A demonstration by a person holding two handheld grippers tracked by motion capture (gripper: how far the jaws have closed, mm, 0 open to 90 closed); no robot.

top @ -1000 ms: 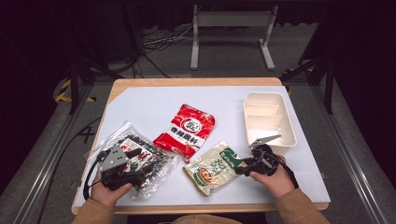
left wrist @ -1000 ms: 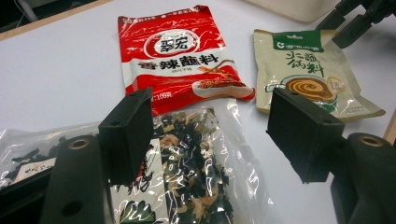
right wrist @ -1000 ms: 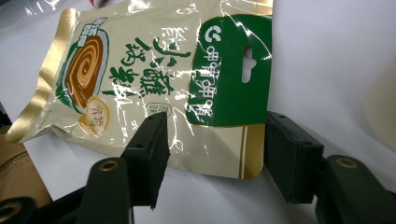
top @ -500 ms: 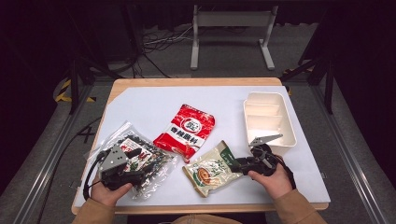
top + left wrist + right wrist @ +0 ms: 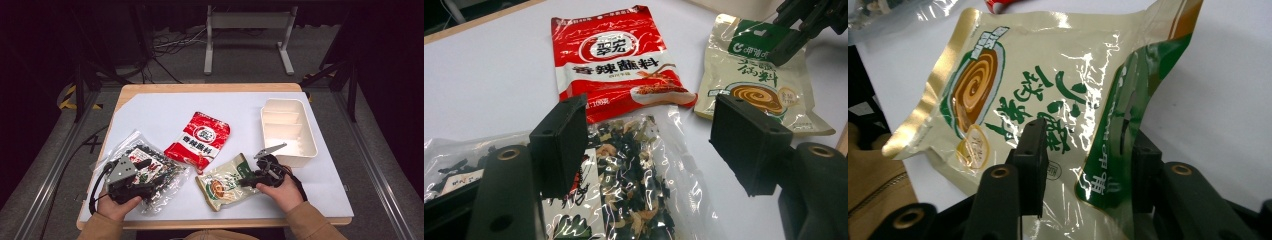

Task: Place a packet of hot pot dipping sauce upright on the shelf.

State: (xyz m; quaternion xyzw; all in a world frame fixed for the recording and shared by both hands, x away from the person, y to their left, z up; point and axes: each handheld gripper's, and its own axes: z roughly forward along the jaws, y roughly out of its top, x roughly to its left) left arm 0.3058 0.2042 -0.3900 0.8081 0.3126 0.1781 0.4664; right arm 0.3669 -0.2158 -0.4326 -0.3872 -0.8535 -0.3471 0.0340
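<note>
The beige pouch (image 5: 226,182) lies on the white table (image 5: 150,115) just below the red pouch (image 5: 198,139), its green top edge turned toward the tray (image 5: 288,131). We see the right gripper (image 5: 248,176) at that green edge, below the tray's near corner, with the right hand (image 5: 277,186) wrapped around its body from behind and the forearm coming up from the table's near edge at a slant toward the red pouch. In the right gripper view the beige pouch (image 5: 1048,115) passes between the two black jaws: one jaw lies over its printed face and the other shows through the film behind the green strip, so the jaws pinch the pouch's top edge, which bends up between them. Left of the red pouch, the left gripper (image 5: 145,172) rests over the clear bag (image 5: 155,172) of dark dried bits, held low by the left hand (image 5: 116,205) with the wrist near the table's front edge. In the left gripper view its jaws stand spread wide, the clear bag (image 5: 634,180) lying between them untouched, with the red pouch (image 5: 616,57) just beyond.
</note>
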